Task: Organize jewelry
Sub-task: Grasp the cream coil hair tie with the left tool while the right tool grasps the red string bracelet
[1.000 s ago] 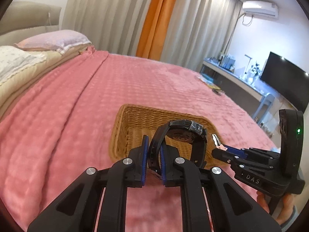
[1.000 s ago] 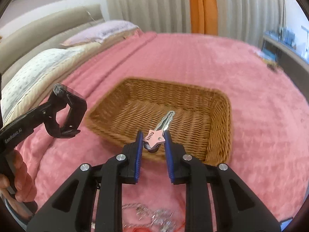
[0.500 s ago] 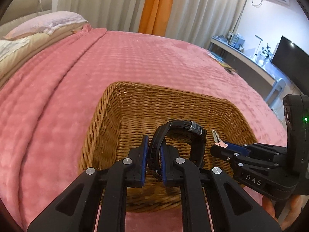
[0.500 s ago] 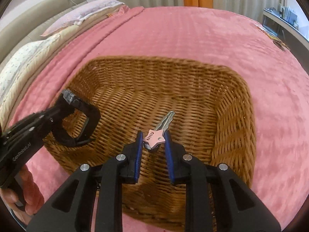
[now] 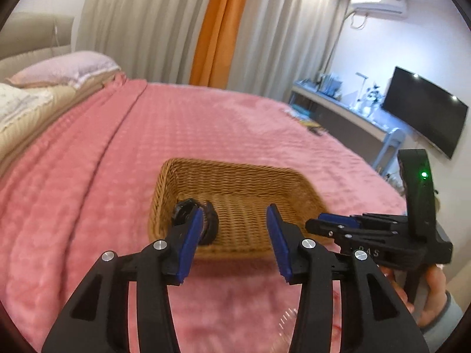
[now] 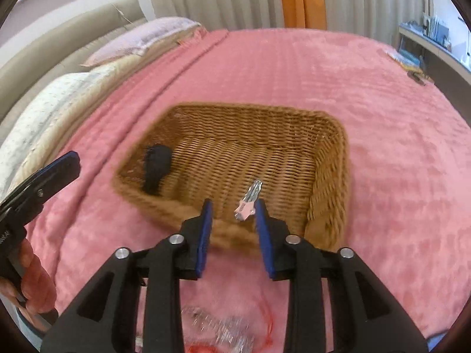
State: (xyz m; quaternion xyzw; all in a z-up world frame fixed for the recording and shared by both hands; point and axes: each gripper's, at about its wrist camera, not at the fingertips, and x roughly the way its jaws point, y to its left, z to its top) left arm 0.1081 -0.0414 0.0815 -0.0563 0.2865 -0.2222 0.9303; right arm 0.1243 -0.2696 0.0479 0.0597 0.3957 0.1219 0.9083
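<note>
Left wrist view: my left gripper [image 5: 234,235] stands wide apart with nothing between its blue pads [image 5: 188,242]. Just past my left pad lies the black watch [image 5: 203,222], inside the basket [image 5: 235,170] against its near-left corner. The basket sits on the pink blanket [image 5: 88,161], and my fingertips hang at its near rim. To the basket's right my right gripper [image 5: 329,223] reaches toward its near-right corner; from here I cannot tell how its fingers stand. Beyond the basket's far rim the blanket runs on to the grey and orange curtains [image 5: 182,29], with pillows [image 5: 64,67] far to its left and a desk [image 5: 338,111] and a dark screen [image 5: 424,111] far to its right.

In the right wrist view my right gripper [image 6: 235,226] is parted, and the hair clip [image 6: 250,200] with its pink tag sits by my right pad [image 6: 265,235], over the basket's [image 6: 329,158] near rim; whether it touches the pad or the weave I cannot tell, for it is blurred. The watch [image 6: 156,170] shows as a dark shape in the basket's left end. My left gripper [image 6: 53,173] points at the basket from its left, outside the wall. Nearer than the basket, at the bottom edge between my fingers, lies a blurred tangle of silvery chain [image 6: 217,332] with something red, on the blanket [image 6: 397,206].
</note>
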